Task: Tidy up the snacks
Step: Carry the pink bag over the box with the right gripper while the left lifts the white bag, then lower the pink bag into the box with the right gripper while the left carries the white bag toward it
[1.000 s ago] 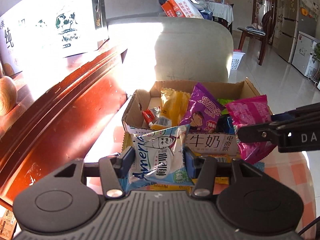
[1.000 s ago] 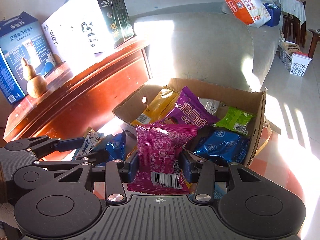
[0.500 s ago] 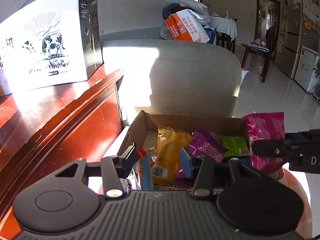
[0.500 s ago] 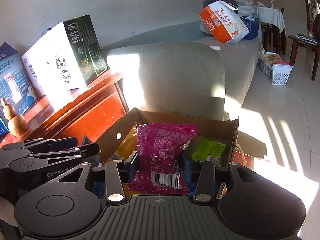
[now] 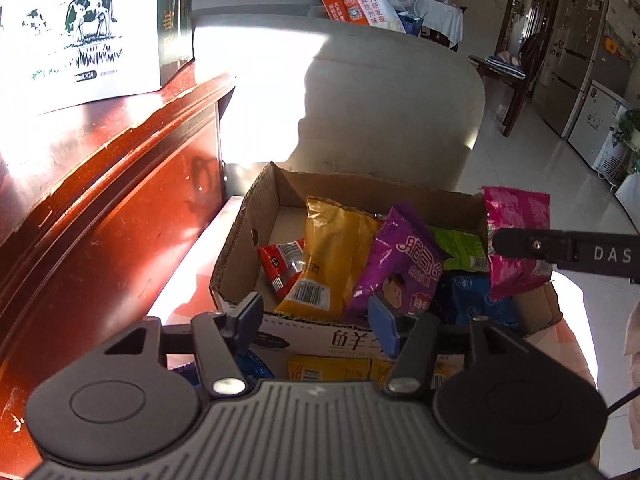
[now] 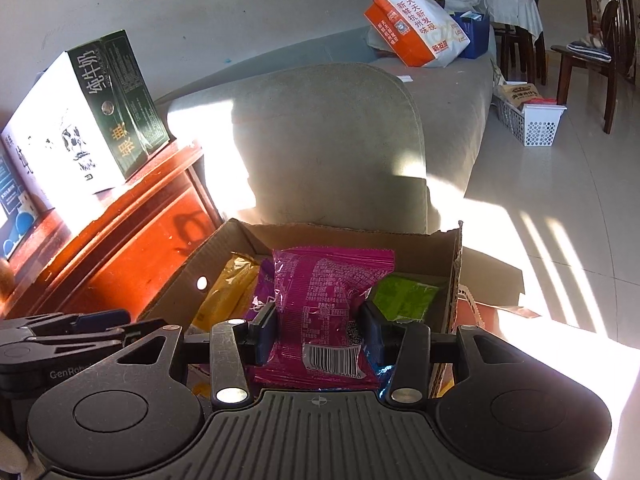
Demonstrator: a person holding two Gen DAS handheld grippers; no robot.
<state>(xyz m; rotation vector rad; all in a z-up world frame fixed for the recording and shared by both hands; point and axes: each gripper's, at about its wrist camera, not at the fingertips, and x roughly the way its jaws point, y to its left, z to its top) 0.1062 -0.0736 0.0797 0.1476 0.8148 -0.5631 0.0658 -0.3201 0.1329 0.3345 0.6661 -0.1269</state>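
Sunlight floods a living room, with a grey sofa [image 6: 332, 140] rising just behind the cardboard box [image 5: 256, 240] and a red wooden cabinet [image 5: 100, 200] along the box's left side. Snacks are being gathered into that box, which explains the loose heap inside: a yellow packet [image 5: 332, 256] leaning near the middle, a red sachet [image 5: 280, 264] to its left, a purple packet [image 5: 396, 264] to its right and a green packet [image 6: 404, 296] toward the far right corner.

Over the box's right half the right gripper [image 6: 318, 334] pinches a pink packet [image 6: 324, 312] across its lower part, barcode toward the camera — held upright, probably so it can be lowered in among the others. At the box's near wall the left gripper [image 5: 316, 320] has nothing between its pads; its jaws are opening.

A second ago the left gripper was clamped on a white-and-blue packet in front of the box; that packet is gone from its jaws now, and I cannot tell where it landed. The pink packet has travelled from the box's near edge to above its interior, the grip on it unchanged.
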